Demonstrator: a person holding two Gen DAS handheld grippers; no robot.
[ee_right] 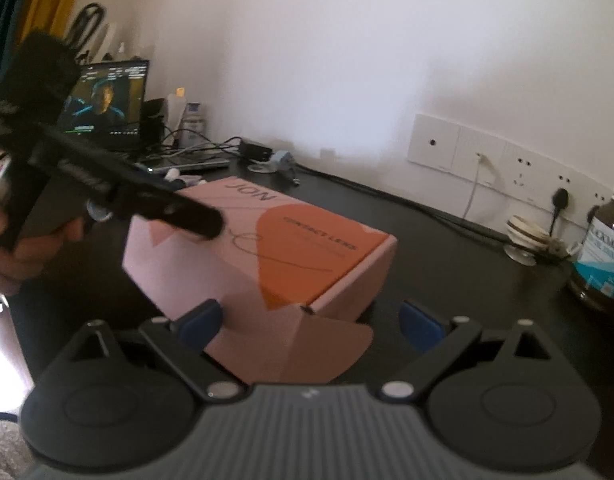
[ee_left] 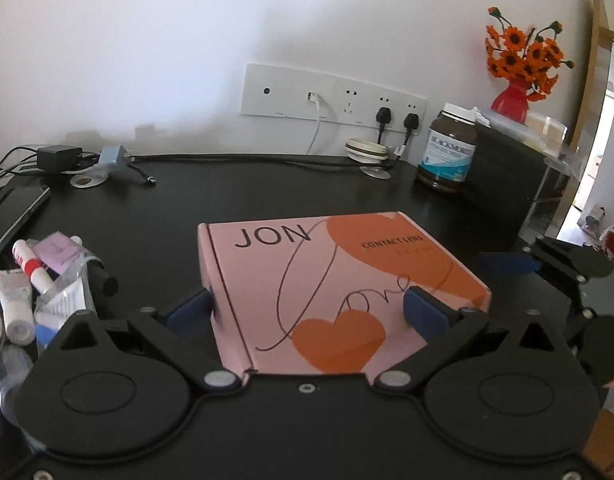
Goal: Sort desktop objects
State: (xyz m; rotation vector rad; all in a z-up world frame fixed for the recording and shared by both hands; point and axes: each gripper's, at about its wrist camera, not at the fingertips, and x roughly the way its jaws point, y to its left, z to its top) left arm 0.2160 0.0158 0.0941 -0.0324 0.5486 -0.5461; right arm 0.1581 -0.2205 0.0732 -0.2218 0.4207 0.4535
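The pink contact lens box (ee_left: 339,288) sat in the middle of the black table (ee_left: 155,216), with its side flap (ee_right: 307,344) hanging open toward the front edge. The left gripper (ee_left: 313,312) was spread wide around the near end of the box, one blue pad by each side, and held nothing. The right gripper (ee_right: 311,324) was wide open too, right at the flap. A good way would be to hold the box gently with the left and lift the lid slowly, so the thin card did not bend. The tubes (ee_left: 39,288) waited near the left edge.

Pink box (ee_left: 339,284), orange hearts; black desk (ee_left: 155,216); orange flowers (ee_left: 523,54)
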